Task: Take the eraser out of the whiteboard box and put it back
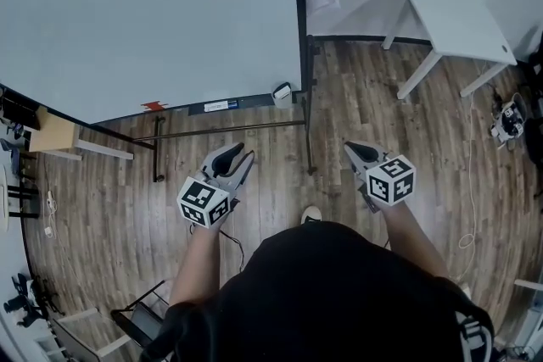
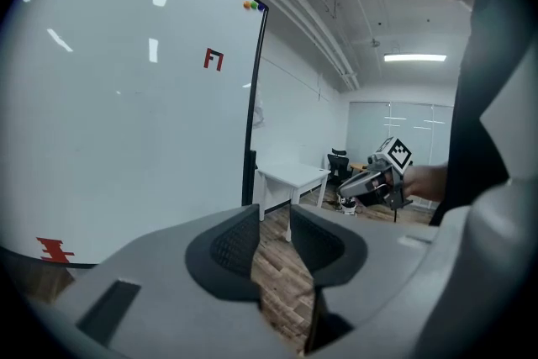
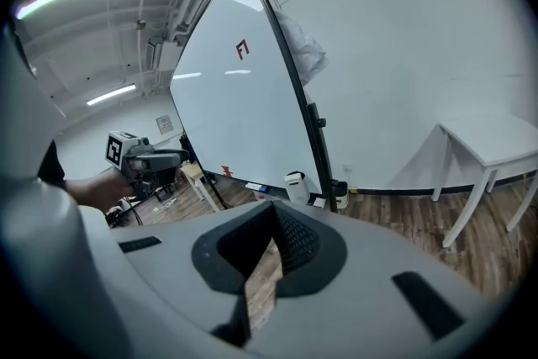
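Reach judged pending | small white whiteboard box (image 1: 282,91) far, untouched | left gripper (image 1: 240,155) parted, empty | right gripper (image 1: 350,150) closed, empty | next: box to be approached, jaws opened.

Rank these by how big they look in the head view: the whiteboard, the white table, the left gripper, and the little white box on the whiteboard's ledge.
Whiteboard, largest by far.
White table.
Left gripper, though being near the camera inflates it.
White box, smallest.
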